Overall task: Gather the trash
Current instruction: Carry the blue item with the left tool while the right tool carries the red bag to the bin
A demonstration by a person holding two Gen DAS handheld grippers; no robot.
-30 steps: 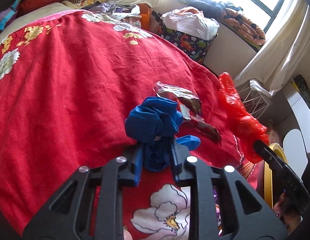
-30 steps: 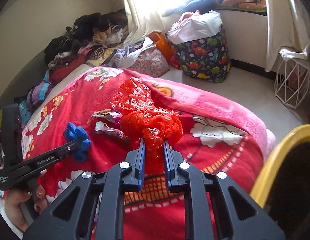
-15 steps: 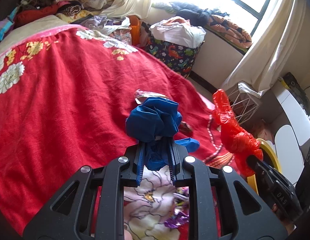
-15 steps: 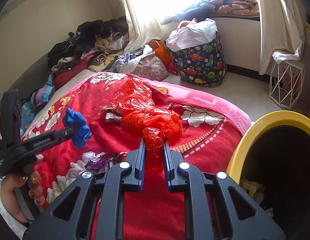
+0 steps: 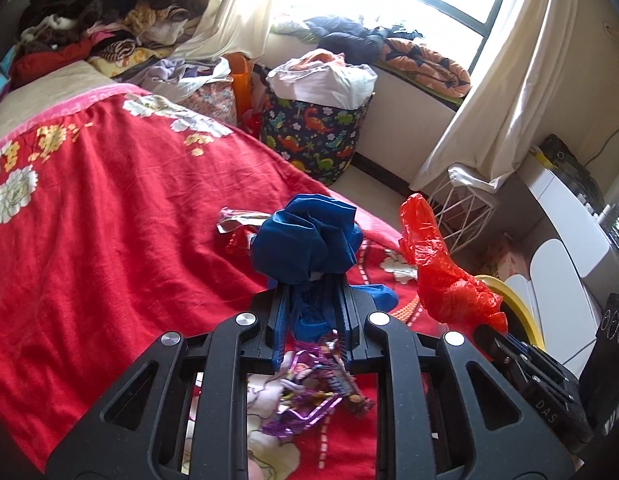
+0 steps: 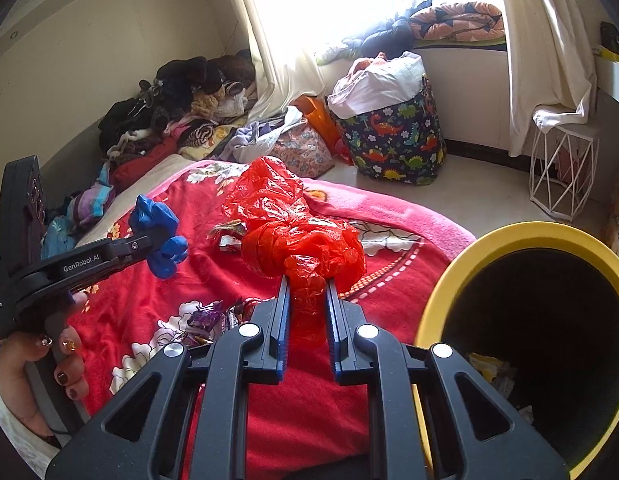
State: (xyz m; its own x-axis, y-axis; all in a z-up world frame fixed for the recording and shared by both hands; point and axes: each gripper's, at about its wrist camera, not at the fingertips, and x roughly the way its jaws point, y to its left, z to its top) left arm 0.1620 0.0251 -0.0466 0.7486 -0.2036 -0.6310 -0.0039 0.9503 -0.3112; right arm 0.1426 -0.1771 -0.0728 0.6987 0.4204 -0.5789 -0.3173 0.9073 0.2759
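Left gripper (image 5: 312, 322) closed tight on a crumpled blue bag (image 5: 307, 246), fingers nipping its lower tail, the bunched bulk puffed above the tips and lifted off the red blanket (image 5: 109, 240). Same gripper (image 6: 159, 242) seen side-on in the right wrist view, at 9 o'clock, gripped by a hand (image 6: 33, 364) with dark painted nails; blue bag (image 6: 159, 236) poking out past its tips. Right gripper (image 6: 306, 316) pinched shut on a red bag (image 6: 297, 232), a knotted neck squeezed between the fingers, crinkled plastic billowing upward toward 12 o'clock. In the left wrist view, red bag (image 5: 441, 276) at 3 o'clock, held up in the air well apart from the blue one. Yellow-rimmed bin (image 6: 441, 292) at 4 o'clock in the right wrist view, just beside the bed edge, dark inside with a few scraps at the bottom; only a sliver of its rim (image 5: 505, 300) visible behind the red bag in the left wrist view. Still lying on the blanket: purple foil wrappers (image 5: 305, 392) directly under the left gripper at 6 o'clock, and a silvery wrapper (image 5: 239, 220) beyond the blue bag at 11 o'clock. Dinosaur-print basket (image 6: 393, 140) on the floor near the window at 1 o'clock, a white wire stand (image 6: 561, 176) at 2 o'clock.
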